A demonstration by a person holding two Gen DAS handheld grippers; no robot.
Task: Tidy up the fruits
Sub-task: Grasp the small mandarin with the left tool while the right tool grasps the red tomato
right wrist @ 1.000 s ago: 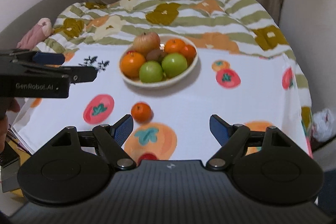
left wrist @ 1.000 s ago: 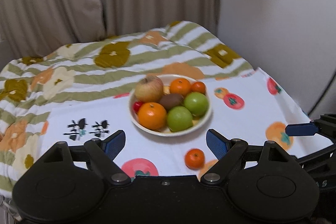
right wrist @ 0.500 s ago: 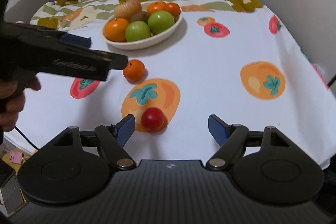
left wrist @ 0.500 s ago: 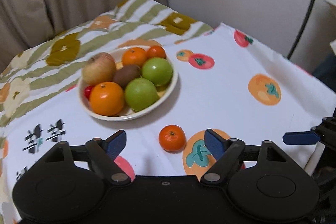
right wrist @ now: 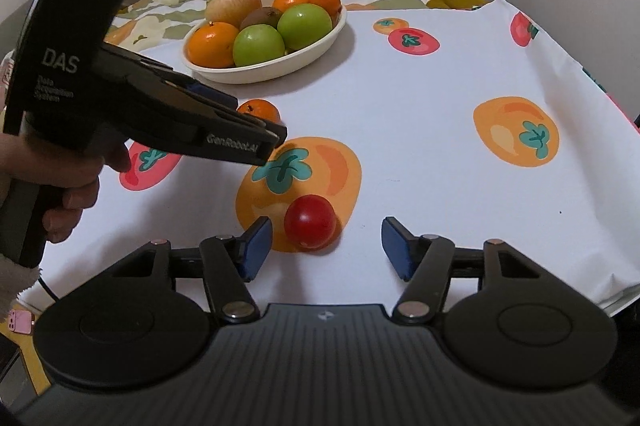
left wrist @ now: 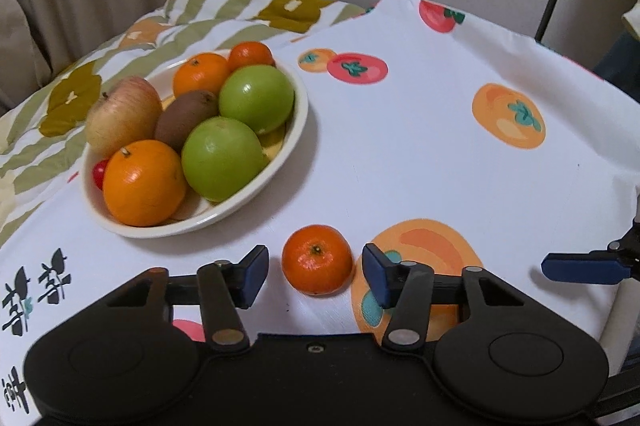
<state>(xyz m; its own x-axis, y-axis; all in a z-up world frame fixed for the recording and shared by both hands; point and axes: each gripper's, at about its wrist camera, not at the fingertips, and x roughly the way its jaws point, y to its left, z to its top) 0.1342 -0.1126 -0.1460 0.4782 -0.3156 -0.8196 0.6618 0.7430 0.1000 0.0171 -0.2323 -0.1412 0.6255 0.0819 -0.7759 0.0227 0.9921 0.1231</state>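
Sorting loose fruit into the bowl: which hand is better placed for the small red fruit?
Right. The right tool is closing around the red fruit; the left tool brackets the mandarin.

I've dropped both grippers toward the cloth. The left gripper (left wrist: 316,272) now straddles the small mandarin (left wrist: 317,259), fingers (left wrist: 256,276) closing on it, not touching. The right gripper (right wrist: 326,246) has come down around the red tomato (right wrist: 310,222), which sat farther ahead a moment ago; its fingers (right wrist: 394,246) are closing too.
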